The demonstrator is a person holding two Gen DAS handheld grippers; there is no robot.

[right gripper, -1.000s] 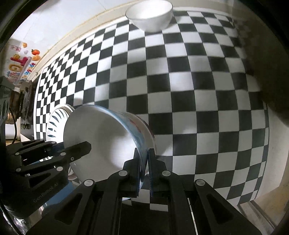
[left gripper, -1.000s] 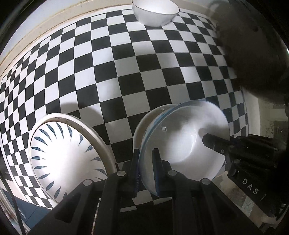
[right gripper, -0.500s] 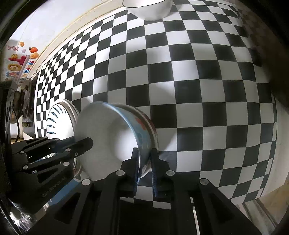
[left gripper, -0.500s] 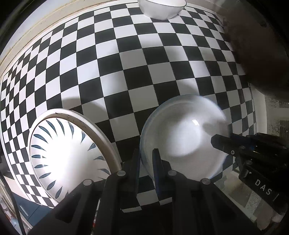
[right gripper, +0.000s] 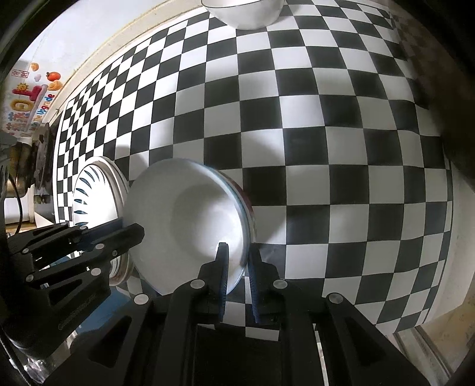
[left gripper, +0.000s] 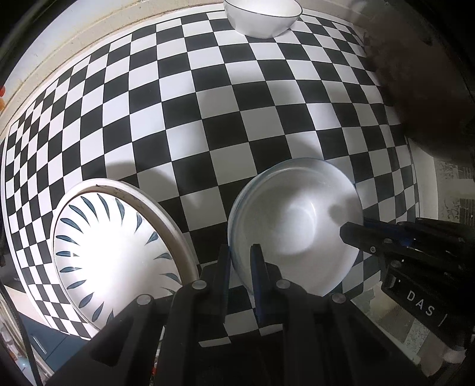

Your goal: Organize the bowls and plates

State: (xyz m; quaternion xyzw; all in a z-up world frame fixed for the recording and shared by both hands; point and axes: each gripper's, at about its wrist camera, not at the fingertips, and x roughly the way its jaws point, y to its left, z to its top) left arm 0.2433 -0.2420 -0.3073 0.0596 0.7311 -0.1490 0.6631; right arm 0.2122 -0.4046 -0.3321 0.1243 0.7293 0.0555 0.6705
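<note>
A white bowl (left gripper: 297, 225) (right gripper: 184, 219) sits nested in a second bowl whose outside is patterned red and blue (right gripper: 248, 205), on the checkered cloth. My left gripper (left gripper: 240, 261) is shut on the bowl's left rim; in the right wrist view this same left gripper (right gripper: 130, 234) reaches in from the left. My right gripper (right gripper: 239, 261) straddles the opposite rim with its jaws slightly apart, so the rim stands between them without being pinched. It shows at the bowl's right edge in the left wrist view (left gripper: 347, 231).
A plate with blue petal marks (left gripper: 112, 255) (right gripper: 89, 196) lies just left of the bowls, on top of another plate. Another white bowl (left gripper: 261, 17) (right gripper: 243, 14) stands at the far edge of the checkered cloth (left gripper: 237, 118). A dark bulky object (left gripper: 430, 74) fills the upper right.
The white bowl, tilted a second ago, has settled level into the bowl under it. The right gripper's jaws have widened a little around the rim. The left grip holds.
</note>
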